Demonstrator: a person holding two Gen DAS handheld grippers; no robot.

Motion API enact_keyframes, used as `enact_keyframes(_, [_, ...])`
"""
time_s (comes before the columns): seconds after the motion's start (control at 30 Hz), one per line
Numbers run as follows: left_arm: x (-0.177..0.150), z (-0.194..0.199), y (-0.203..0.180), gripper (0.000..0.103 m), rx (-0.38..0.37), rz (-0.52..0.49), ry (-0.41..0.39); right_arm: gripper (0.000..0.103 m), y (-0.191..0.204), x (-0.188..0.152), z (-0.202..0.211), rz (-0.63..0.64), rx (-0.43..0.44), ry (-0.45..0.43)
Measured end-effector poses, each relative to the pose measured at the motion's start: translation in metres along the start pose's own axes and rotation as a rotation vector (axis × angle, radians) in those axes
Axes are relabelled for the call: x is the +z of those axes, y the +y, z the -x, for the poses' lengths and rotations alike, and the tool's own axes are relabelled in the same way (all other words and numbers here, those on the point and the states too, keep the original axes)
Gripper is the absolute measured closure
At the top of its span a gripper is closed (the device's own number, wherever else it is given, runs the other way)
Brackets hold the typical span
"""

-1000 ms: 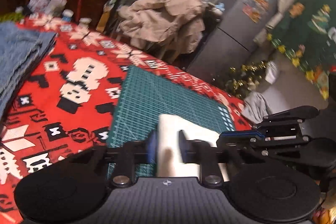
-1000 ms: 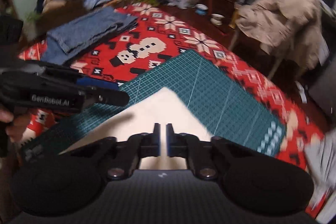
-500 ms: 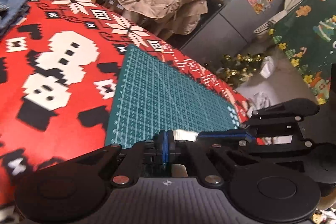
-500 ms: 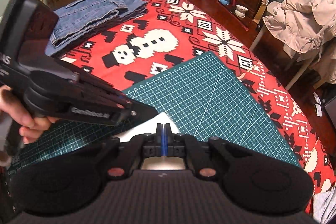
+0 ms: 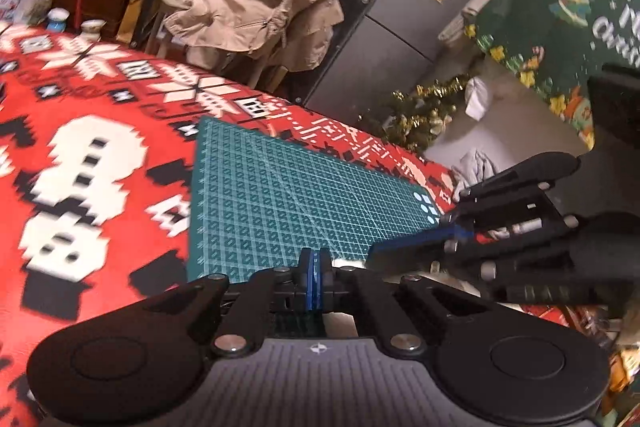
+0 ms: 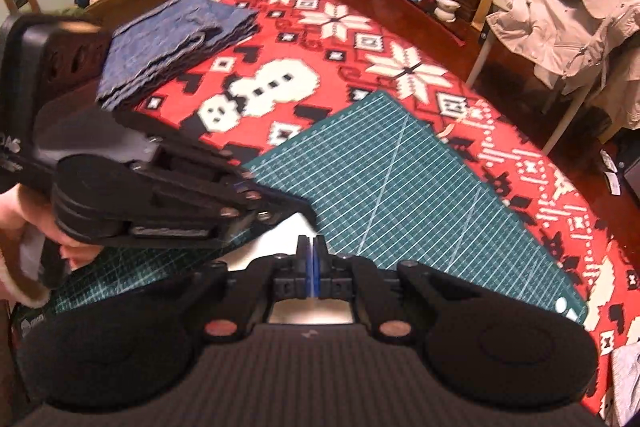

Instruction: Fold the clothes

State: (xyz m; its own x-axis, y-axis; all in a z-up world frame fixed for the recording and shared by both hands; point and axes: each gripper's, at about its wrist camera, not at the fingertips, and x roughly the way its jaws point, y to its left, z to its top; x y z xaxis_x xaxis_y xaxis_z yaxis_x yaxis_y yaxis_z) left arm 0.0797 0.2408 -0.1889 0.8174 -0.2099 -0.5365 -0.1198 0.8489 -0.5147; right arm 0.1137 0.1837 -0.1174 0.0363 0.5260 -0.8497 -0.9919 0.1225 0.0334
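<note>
White cloth [image 6: 280, 239] at near edge of green cutting mat [image 6: 400, 195], mostly hidden under my grippers. Left gripper [image 5: 315, 269] and right gripper [image 6: 307, 267] both clenched; can't tell if either's got fabric. Thin pinch, so corner could slip out mid-fold. Grippers nearly touching, might bump.

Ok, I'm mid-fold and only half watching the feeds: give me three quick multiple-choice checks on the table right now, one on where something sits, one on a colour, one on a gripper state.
1. Where does the folded denim stack lie?
A. On the green cutting mat
B. On the red tablecloth, beyond the mat
C. On the chair

2. What colour is the cutting mat?
A. Dark green with a pale grid
B. Plain black
C. Yellow

3. How do the right gripper jaws stand?
A. Wide open
B. Half open
C. Closed together

Answers:
1 B: the denim rests on the red tablecloth, clear of the mat.
2 A: green surface with light grid lines in both views.
3 C: the blue pads meet with no gap, over the white garment; whether they pinch it cannot be told.
</note>
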Motion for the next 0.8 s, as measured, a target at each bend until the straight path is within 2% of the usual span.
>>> enact_keyframes(0.23, [-0.008, 0.001, -0.003, 0.102, 0.005, -0.039, 0.03, 0.098, -0.011, 0.011, -0.007, 0.033, -0.012, 0.016])
enact_keyframes(0.33, [-0.006, 0.004, -0.007, 0.103, 0.004, -0.057, 0.019, 0.098, -0.016, 0.017, -0.017, 0.062, -0.022, 0.037])
enact_keyframes(0.47, [-0.005, 0.001, -0.012, 0.102, 0.029, -0.088, 0.03, 0.098, -0.022, 0.022, -0.029, 0.071, 0.041, 0.083])
enact_keyframes(0.57, [-0.004, -0.004, -0.021, 0.103, 0.06, -0.15, 0.034, 0.098, -0.008, 0.024, -0.028, 0.113, 0.045, 0.08])
enact_keyframes(0.67, [-0.005, -0.003, -0.028, 0.103, 0.077, -0.196, 0.018, 0.098, 0.002, 0.026, -0.027, 0.122, 0.015, 0.07])
enact_keyframes(0.8, [-0.006, 0.01, -0.018, 0.1, 0.065, -0.167, -0.022, 0.097, -0.006, 0.025, -0.014, 0.06, -0.005, 0.025])
